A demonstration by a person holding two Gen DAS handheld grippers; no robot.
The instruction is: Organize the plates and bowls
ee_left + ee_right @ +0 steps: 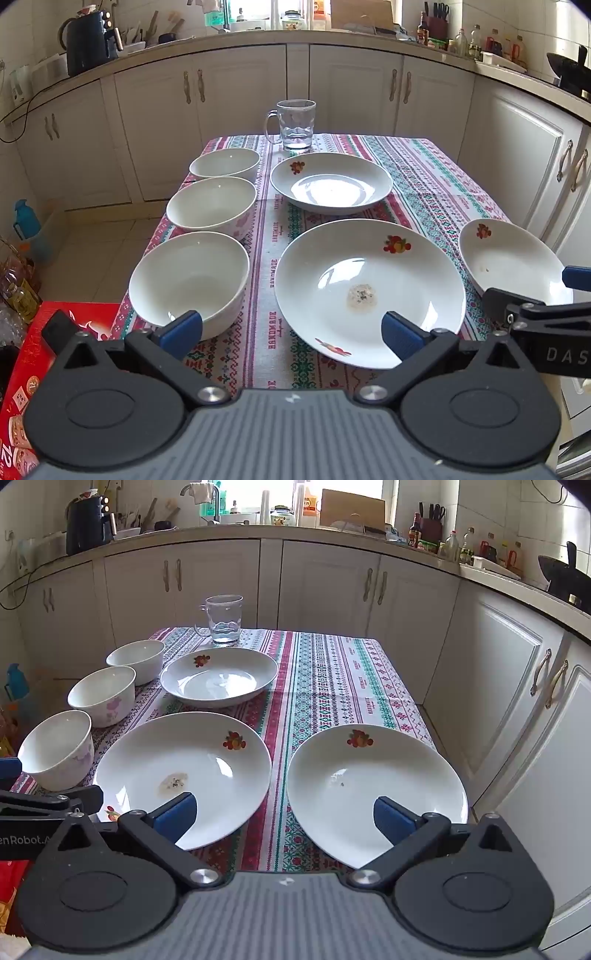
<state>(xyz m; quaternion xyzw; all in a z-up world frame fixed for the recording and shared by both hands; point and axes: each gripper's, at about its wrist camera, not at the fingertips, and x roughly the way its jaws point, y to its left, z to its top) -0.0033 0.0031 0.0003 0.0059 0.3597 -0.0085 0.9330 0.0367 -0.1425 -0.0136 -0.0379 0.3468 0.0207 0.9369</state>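
Reference landmark: the clear glass handled mug (295,125), standing at the far end of the striped woven tablecloth (424,173).

**Layout.** Just in front of the mug sits the far white ceramic plate with a fruit motif (330,182). Nearer the camera than that lies the large white ceramic plate carrying a patch of food residue (369,291). To the right of this plate, farthest from the mug, is the right-hand white ceramic plate with small crumbs (376,794). To the left of the mug, three white ceramic bowls run in a row toward the camera: the far bowl (224,164), the middle bowl with pink flowers (211,206) and the near bowl (189,282). None of these is stacked.

**Grippers.** The left gripper (291,332) hangs above the near table edge with its jaws spread wide and nothing between them. The right gripper (284,818) is likewise spread wide and empty, over the gap between the two near plates.

**Hazards (judged).**
- The right-hand plate lies near the table's right edge; a sideways nudge could push it off.
- The near bowl sits close to the left edge; same risk.
- Glazed rims are slick and shallow; a pinch at a poor angle could let a plate slip.
- Setting a plate on the residue could soil its underside.
- The two grippers hang near each other; crossing paths could cause a collision.
- A long reach toward the far plate could tip the mug.
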